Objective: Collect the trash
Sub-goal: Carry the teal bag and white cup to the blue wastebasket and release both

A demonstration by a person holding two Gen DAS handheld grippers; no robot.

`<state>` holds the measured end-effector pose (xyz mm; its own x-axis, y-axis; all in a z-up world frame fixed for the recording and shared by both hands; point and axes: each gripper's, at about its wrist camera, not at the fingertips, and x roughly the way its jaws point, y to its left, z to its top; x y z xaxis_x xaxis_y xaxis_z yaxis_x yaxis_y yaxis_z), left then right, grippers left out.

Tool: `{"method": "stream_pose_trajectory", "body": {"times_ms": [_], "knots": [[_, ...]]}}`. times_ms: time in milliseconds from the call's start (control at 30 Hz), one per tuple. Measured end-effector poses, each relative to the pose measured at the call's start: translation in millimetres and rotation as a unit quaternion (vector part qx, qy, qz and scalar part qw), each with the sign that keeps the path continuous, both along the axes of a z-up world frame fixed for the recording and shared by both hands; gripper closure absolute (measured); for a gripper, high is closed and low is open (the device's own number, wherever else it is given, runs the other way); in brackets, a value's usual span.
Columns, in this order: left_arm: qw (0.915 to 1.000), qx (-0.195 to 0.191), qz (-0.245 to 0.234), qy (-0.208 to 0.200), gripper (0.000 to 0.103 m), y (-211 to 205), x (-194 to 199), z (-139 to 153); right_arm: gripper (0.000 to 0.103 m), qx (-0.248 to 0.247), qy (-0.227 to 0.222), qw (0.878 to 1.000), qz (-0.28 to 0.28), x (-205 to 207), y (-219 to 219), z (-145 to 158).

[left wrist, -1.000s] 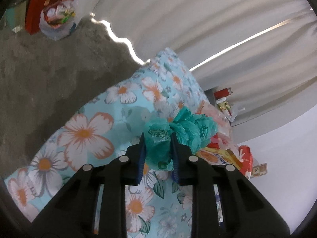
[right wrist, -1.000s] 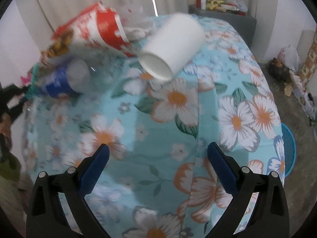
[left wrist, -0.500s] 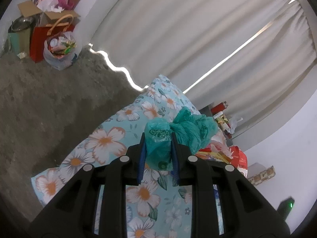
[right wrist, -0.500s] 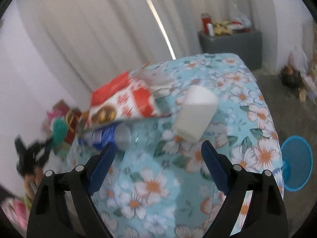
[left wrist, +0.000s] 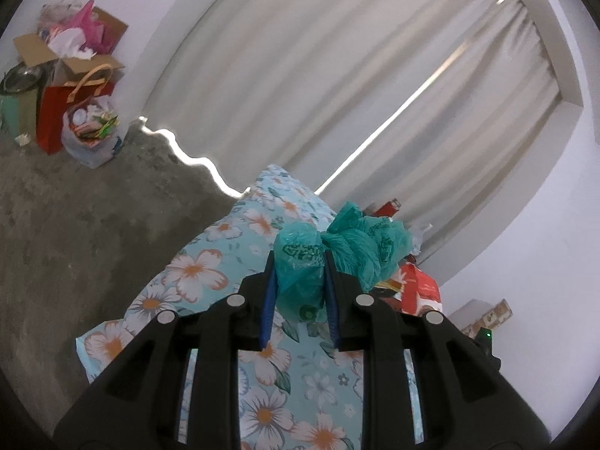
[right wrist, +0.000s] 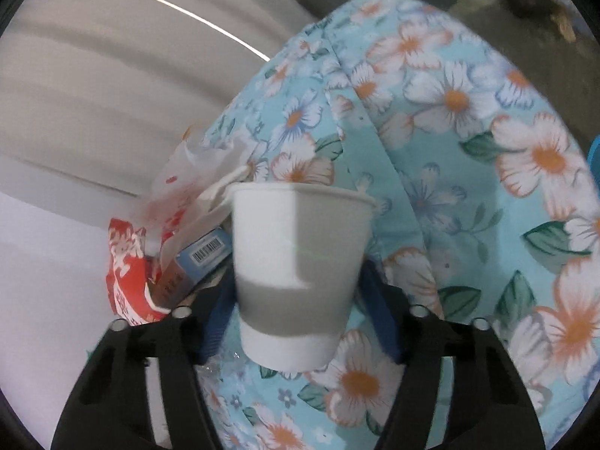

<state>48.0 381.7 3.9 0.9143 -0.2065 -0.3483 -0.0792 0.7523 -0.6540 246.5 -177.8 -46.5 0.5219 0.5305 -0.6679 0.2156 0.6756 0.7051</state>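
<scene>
The left gripper is clamped on a bunched teal plastic bag, w/ the rest of the bag bulging off to the right of its fingers. Same grip as 1 s ago, but the view has pulled back: more floor, curtain and the corner pile of bags & boxes now show, so the gripper reads as lifted higher above the floral-cloth table.

The bigger change is on the right. 1 s ago the right gripper was wide open over bare cloth, w/ the white paper cup lying ahead of it near the red snack packaging. Now the cup sits betw. the blue pads, rim pointing away from the camera, base nearest it, filling the centre of the right wrist view. The fingers have narrowed to the cup's sides; actual contact is hidden behind the cup wall, so a firm squeeze can't be confirmed, tho it looks closed on it.

Left of the cup: red wrapper, a barcode box, thin clear plastic, all close beside it.

Judgement: one trash item looks picked up; next step prob. is bringing the cup to the teal bag, which is still bunched shut & needs opening first.
</scene>
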Motion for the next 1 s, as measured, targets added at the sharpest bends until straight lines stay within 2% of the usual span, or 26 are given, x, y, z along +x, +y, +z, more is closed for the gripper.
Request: {"method": "stream_pose_trajectory", "body": {"times_ms": [167,300,400,533,667,733,800,900,1000], "knots": [[0.9996,0.013,-0.015,-0.021,0.083,-12,-6,14,0.043,0.012,-0.014,1.000,-0.004,-11,-7,9],[0.9977,0.026,-0.041,-0.048,0.083,-32,-11,32,0.043,0.015,-0.032,0.999,-0.013,-39,-20,27],[0.9938,0.034,-0.085,-0.063,0.083,-56,-10,47,0.043,0.018,-0.050,0.998,-0.027,-66,-37,43],[0.9831,0.061,-0.150,-0.085,0.083,-101,-5,70,0.043,0.005,-0.089,0.994,-0.063,-121,-75,71],[0.9640,0.057,-0.243,-0.091,0.083,-172,15,89,0.043,-0.017,-0.115,0.986,-0.123,-177,-121,87],[0.9517,0.066,-0.287,-0.085,0.083,-215,26,93,0.043,-0.024,-0.120,0.979,-0.160,-208,-151,88],[0.9353,0.072,-0.340,-0.066,0.083,-268,42,92,0.043,-0.029,-0.118,0.972,-0.203,-239,-182,82],[0.9089,0.078,-0.410,-0.007,0.083,-350,74,81,0.043,-0.025,-0.101,0.962,-0.253,-268,-218,62],[0.8754,0.086,-0.473,0.051,0.082,-433,109,57,0.043,0.003,-0.072,0.950,-0.303,-291,-255,27]]}}
